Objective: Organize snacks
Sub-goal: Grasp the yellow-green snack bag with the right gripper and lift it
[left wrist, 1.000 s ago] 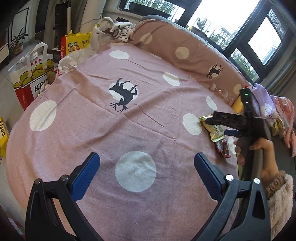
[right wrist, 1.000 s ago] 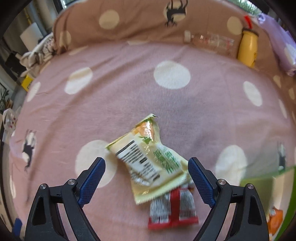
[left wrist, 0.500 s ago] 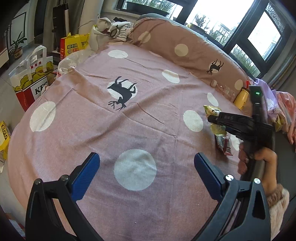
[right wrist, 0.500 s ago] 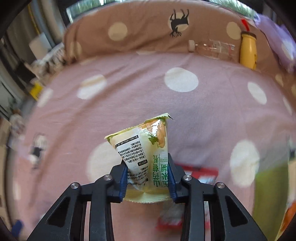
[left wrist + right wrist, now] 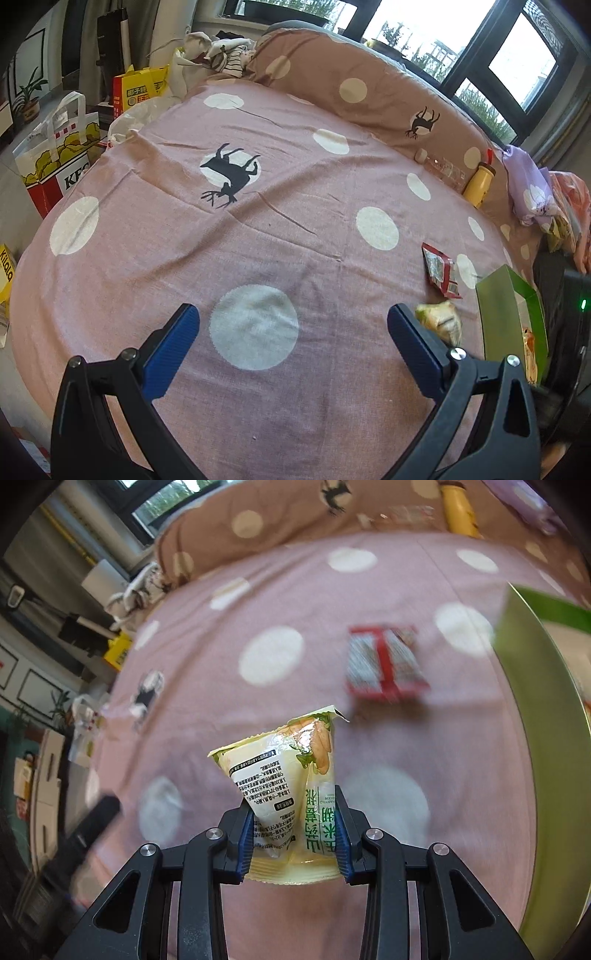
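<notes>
**Yellow snack packet pinched above the bedspread, green box close by**

The right gripper [image 5: 294,843] was pinching a yellow snack packet [image 5: 284,775] by its lower end, the blue pads pressed against both sides so the packet stood upright between them, its printed back and green lettering facing the camera. The packet was clear of the pink dotted bedspread [image 5: 295,602], which lay blurred beneath it. Beyond the packet, a red snack packet [image 5: 384,664] lay flat on the bedspread, and the wall of a green box [image 5: 535,709] curved up along the right edge of the right wrist view.

The left gripper [image 5: 291,347] was spread wide with nothing between its blue pads [image 5: 168,350], poised over a white dot on the bedspread. From the left wrist view, the yellow packet showed just past the right-hand finger, between that finger and the green box, whose open top faced upward. The red packet lay on the bedspread just beyond, near the box's corner. A yellow bottle [image 5: 478,181] and a clear bottle [image 5: 443,168] rested against the brown pillow [image 5: 351,74] at the far side. A KFC paper bag [image 5: 55,155] stood on the floor to the left of the bed.
</notes>
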`<state>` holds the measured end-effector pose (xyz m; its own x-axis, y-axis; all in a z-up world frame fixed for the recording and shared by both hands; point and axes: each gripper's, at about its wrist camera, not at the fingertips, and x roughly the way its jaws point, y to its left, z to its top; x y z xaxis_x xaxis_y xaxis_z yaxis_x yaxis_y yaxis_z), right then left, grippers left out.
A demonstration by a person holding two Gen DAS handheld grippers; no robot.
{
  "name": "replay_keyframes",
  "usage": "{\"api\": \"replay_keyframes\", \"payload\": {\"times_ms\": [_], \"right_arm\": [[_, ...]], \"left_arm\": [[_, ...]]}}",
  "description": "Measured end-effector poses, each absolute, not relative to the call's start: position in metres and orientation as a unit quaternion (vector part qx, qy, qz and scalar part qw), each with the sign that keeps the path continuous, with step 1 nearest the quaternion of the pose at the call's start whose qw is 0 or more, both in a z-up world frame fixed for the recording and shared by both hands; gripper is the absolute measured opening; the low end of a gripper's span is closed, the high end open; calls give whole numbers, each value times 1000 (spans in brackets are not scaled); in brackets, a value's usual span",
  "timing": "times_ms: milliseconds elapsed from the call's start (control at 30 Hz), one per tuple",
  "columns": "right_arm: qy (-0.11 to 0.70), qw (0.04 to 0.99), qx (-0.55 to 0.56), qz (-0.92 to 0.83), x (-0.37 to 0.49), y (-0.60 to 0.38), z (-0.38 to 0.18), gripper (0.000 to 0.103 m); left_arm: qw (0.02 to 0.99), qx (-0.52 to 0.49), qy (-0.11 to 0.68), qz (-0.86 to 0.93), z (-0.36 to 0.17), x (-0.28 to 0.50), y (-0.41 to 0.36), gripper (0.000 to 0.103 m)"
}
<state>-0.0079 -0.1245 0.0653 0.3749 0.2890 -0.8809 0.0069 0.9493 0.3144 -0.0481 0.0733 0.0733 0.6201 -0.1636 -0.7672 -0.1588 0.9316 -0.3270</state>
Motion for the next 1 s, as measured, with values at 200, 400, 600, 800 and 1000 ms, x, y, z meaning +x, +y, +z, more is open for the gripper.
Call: {"api": "replay_keyframes", "payload": {"times_ms": [200, 400, 600, 800, 1000], "right_arm": [[572, 804, 143, 77, -15, -133, 53, 43], [540, 818, 181, 79, -22, -152, 67, 65], [498, 826, 248, 94, -27, -179, 80, 65], [503, 805, 282, 137, -25, -179, 73, 65], [521, 788, 284, 164, -16, -162, 62, 62]], "left_arm": [[880, -164, 445, -22, 69, -47, 55, 99], [871, -164, 459, -61, 65, -45, 37, 94], [851, -171, 483, -117, 56, -43, 12, 80], [837, -154, 503, -151, 46, -43, -17, 64], [819, -147, 524, -182, 34, -39, -38, 43]]}}
